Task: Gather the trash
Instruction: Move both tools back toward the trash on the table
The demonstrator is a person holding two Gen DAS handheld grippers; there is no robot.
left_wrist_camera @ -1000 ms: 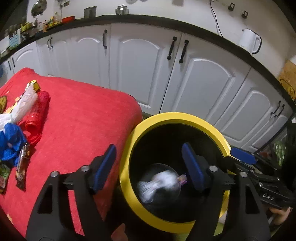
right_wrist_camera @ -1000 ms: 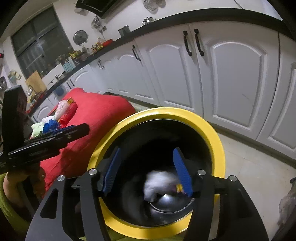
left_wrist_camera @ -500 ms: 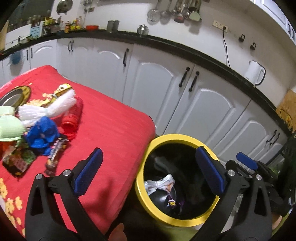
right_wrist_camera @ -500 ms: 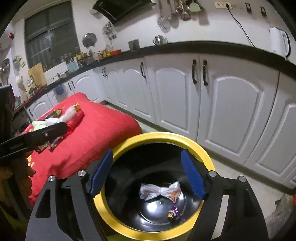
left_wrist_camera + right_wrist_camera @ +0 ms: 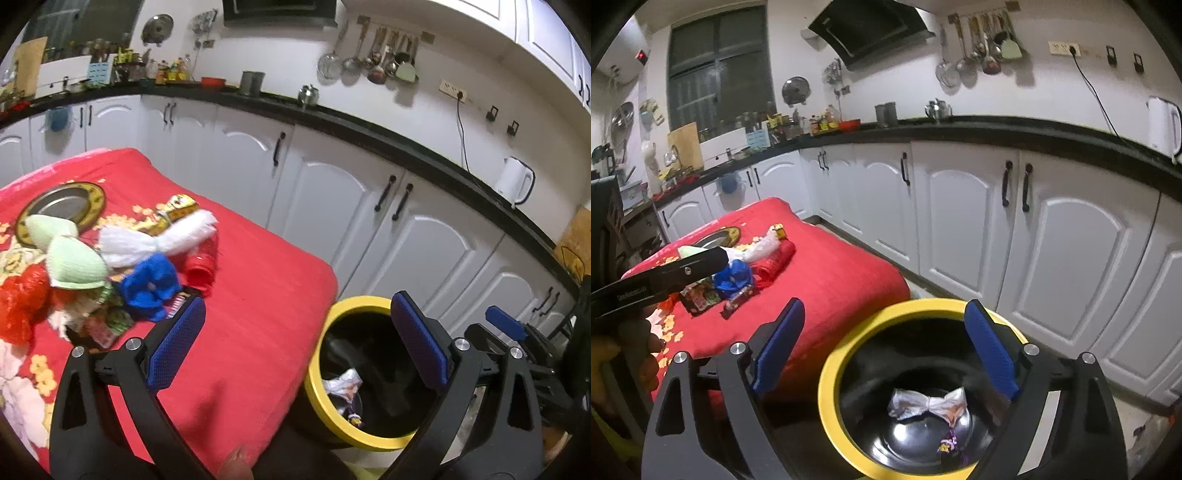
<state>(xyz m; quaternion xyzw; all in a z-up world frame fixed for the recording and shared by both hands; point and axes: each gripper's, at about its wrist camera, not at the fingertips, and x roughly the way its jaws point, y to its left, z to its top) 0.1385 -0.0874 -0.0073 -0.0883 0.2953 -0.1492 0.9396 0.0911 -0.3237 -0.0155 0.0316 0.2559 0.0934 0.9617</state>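
Observation:
A black bin with a yellow rim (image 5: 314,387) (image 5: 827,376) stands on the floor beside the red-covered table (image 5: 258,295). At the bin's bottom lie a crumpled white wrapper (image 5: 927,404) (image 5: 341,382) and a small purple candy wrapper (image 5: 947,445). My left gripper (image 5: 295,332) hangs open and empty over the table edge and the bin. Above the bin, my right gripper (image 5: 886,332) is empty, its jaws still opening. On the table lies a trash pile: a white plastic bag (image 5: 155,240), a blue crumpled bag (image 5: 151,280), a red bottle (image 5: 201,264) and snack packets (image 5: 110,325).
Pale green cups (image 5: 74,266) and a metal plate (image 5: 62,205) sit at the table's far left. White cabinets (image 5: 1071,258) under a black counter run behind the table and bin. A white kettle (image 5: 513,184) stands on the counter. A person's hand (image 5: 613,354) shows at the left.
Both grippers have risen away from the bin with jaws spreading wider. The white wrapper, blurred inside the bin a second ago, now lies still at its bottom. More of the table shows.

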